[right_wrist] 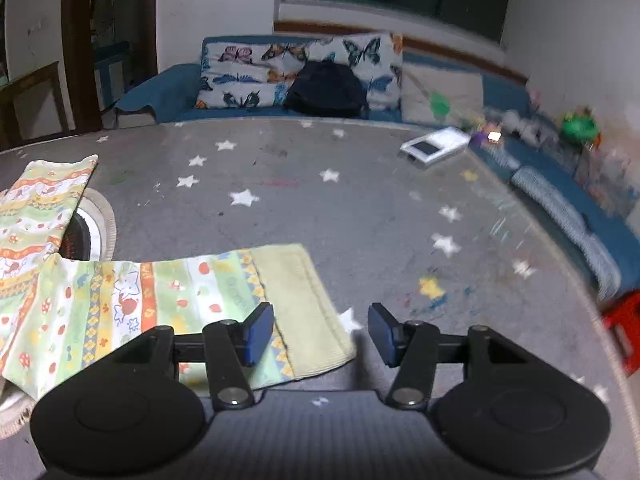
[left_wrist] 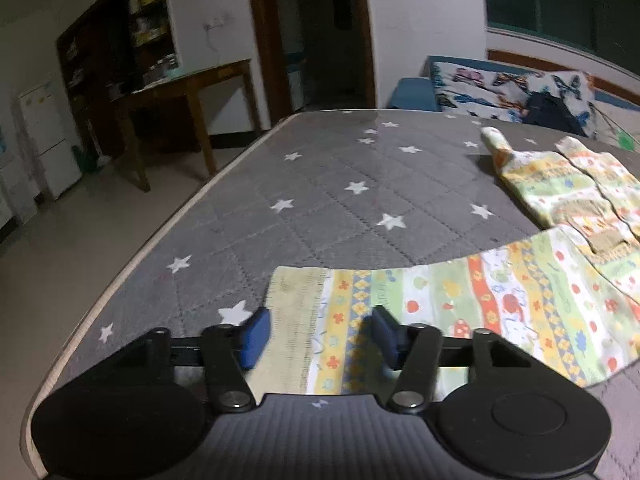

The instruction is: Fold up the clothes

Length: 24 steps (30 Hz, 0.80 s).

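Garment (left_wrist: pixel 500 296) (patterned kids' piece, stripes with mushrooms and animals) lies spread flat on the mattress (left_wrist: pixel 320 184), grey quilted cover with white stars.

Left gripper (left_wrist: pixel 318 336): jaws apart, blue pads either side of the plain yellow-green cuff (left_wrist: pixel 296 300) at the garment's left end. Nothing clamped. Whether the pads touch the fabric, can't tell. That cuff sits near the mattress's left edge, with a bare strip of cover between.

Right gripper (right_wrist: pixel 320 334): jaws apart too, holding nothing. Left pad sits over the patterned cloth (right_wrist: pixel 120 292) just beside the other cuff (right_wrist: pixel 300 300); right pad is over bare mattress (right_wrist: pixel 360 200). That cuff's outer corner lies between the two pads.

From the left wrist view the rest of the garment runs toward the far right of the mattress, two narrower sections (left_wrist: pixel 560 176) laid side by side, one tip curled up a little. In the right wrist view one such section (right_wrist: pixel 40 204) angles away to the left, and a round white-rimmed thing (right_wrist: pixel 100 220) shows under the cloth (can't tell what it is).

A white flat box (right_wrist: pixel 436 146) lies near the mattress's far right corner, well apart from the garment. Blue sofa (right_wrist: pixel 160 96) with butterfly cushions (right_wrist: pixel 248 76) and a dark bag (right_wrist: pixel 326 90) stands beyond the far edge. Wooden table (left_wrist: pixel 192 92) past the left edge.
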### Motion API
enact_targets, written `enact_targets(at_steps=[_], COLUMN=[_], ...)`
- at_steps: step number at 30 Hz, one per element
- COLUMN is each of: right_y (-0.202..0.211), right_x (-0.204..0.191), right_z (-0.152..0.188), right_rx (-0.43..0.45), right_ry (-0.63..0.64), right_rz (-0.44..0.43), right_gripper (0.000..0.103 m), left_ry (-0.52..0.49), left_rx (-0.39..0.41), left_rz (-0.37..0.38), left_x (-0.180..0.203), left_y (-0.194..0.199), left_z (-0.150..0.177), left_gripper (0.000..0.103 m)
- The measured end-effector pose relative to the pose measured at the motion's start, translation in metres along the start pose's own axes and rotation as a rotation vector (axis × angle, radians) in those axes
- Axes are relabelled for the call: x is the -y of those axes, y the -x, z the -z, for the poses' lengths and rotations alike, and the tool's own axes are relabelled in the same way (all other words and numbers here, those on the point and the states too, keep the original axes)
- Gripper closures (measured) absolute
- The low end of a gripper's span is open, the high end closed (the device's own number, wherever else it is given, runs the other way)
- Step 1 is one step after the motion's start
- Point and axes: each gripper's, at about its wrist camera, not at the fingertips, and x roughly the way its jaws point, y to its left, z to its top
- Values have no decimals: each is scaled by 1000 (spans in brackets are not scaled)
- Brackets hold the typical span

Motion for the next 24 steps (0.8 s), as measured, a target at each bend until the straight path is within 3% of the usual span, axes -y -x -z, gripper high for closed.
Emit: enact_targets(at_steps=[2,3,5,9,14,16,18,20,21,24], right_y=[-2,-1,5,19,39,45,49,51,51,52], right_x=[-1,-2,-4,-7,10,12,15,18,22,32], right_z=[4,7,11,25,46,53,58,64,67,77], right_rx=[-10,-1,-5,-4,-1,14,34,61,77,106], right_ry=[-4,2,8,83,62,78,67,38,18,-67], right_rz=[-21,-23,-25,32,72,90,96,94,89,87], right_gripper=[58,73,88,90,88,82,63,56,44,27], left_ry=[-40,-77,-120,-151,-170,-164,-129,-79,-51,7], left_rx=[-3,-2,-2,-3,-5,-9,5,50,83,152], left_rz=[-6,-25,-50,-60,-53,-52,-48,-40,-34,-37], left_x=[3,7,8,5,-2,-3,-3,-2,0,11], left_y=[-1,-1,-1,0,4,7,14,26,34,47], left_z=[-2,-2,-1,4,10,11,13,16,19,25], left_gripper=[69,73,83,88,88,85,83,58,51,34])
